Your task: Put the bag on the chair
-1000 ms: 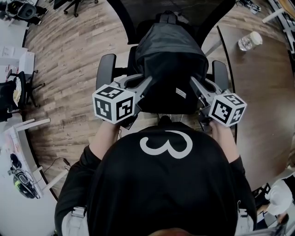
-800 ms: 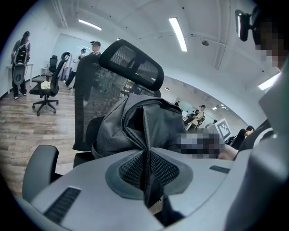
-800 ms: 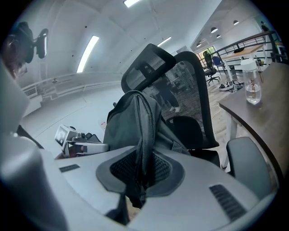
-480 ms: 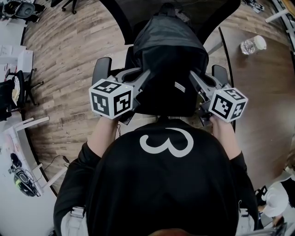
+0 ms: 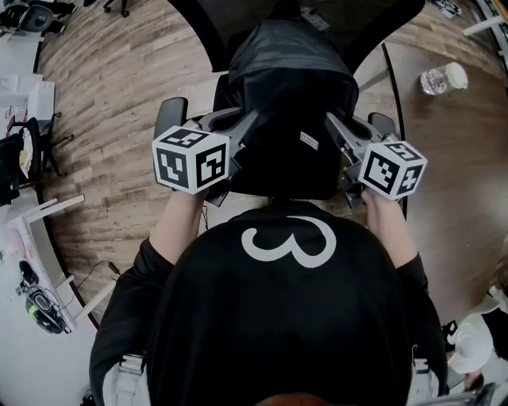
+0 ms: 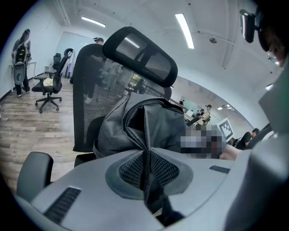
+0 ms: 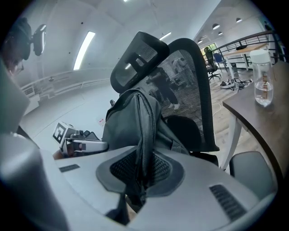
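Note:
A black backpack (image 5: 290, 103) hangs between my two grippers over the seat of a black mesh office chair (image 5: 208, 24). My left gripper (image 5: 238, 136) is shut on a fold of the bag's left side (image 6: 149, 135), the fabric pinched between its pads. My right gripper (image 5: 337, 135) is shut on a fold at the bag's right side (image 7: 143, 131). The chair's mesh back and headrest (image 6: 140, 56) stand right behind the bag. Whether the bag's bottom touches the seat is hidden by the bag itself.
The chair's armrests (image 5: 168, 117) flank the bag. A brown table (image 5: 452, 143) with a clear plastic bottle (image 5: 443, 78) stands at the right. Other office chairs (image 6: 49, 81) and people stand farther off on the wooden floor. A white desk edge (image 5: 32, 230) lies at the left.
Both grippers have carried the bag forward and a little down, toward the chair's back. Their grip on the bag is unchanged.

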The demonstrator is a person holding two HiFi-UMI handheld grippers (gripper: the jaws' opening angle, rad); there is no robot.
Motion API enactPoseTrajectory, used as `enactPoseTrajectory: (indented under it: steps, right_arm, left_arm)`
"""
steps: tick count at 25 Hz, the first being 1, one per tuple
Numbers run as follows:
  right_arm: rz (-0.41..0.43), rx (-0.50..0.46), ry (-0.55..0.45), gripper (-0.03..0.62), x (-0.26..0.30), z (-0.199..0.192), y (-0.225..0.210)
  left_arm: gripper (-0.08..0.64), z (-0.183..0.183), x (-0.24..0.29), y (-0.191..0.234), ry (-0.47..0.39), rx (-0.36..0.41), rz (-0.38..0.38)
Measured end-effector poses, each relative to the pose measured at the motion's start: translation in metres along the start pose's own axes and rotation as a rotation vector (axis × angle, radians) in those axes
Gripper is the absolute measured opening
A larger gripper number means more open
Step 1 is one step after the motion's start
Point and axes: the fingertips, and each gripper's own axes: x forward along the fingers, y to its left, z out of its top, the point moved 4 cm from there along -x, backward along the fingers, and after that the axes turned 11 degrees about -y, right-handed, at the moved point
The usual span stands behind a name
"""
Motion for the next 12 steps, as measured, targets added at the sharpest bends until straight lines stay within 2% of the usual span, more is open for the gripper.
enactPoseTrajectory:
  steps: [12]
  right_arm:
    - [-0.018,0.039,0.018,0.060,0.024,-0.010,-0.021]
  left_arm:
    - [0.048,-0.007,0.022,0.024,0.020,-0.016,0.025]
